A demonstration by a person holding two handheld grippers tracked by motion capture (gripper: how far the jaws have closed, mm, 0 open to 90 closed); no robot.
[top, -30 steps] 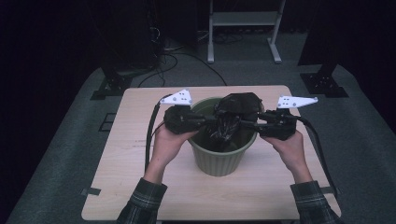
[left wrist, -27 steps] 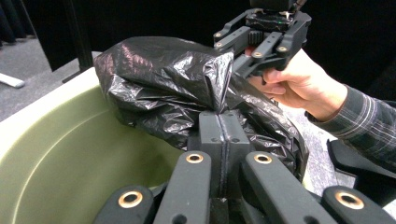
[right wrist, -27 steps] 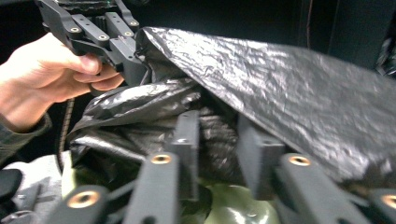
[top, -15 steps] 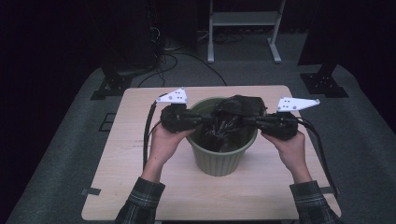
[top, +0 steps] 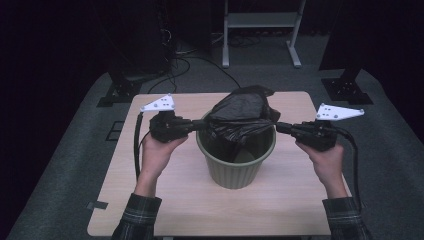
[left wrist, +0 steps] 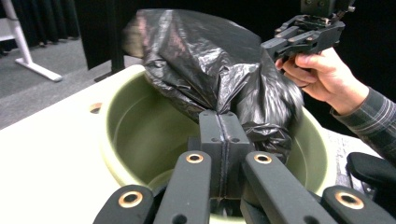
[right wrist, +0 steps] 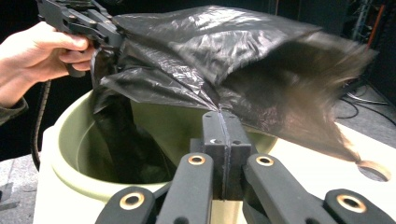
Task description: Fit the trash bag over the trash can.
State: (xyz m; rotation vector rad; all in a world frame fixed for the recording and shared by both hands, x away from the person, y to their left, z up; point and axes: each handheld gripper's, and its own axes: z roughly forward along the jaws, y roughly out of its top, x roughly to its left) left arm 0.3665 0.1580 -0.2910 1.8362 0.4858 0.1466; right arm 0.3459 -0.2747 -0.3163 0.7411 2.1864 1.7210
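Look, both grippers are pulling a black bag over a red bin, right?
Not quite: the bin is green, not red, as the high view shows. The left gripper and the right gripper are each shut on the black bag above it.

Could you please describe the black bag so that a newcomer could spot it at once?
On the light wooden table stands a green bin. Stretched over its mouth is the black plastic bag, crinkled, glossy and the only soft thing there.
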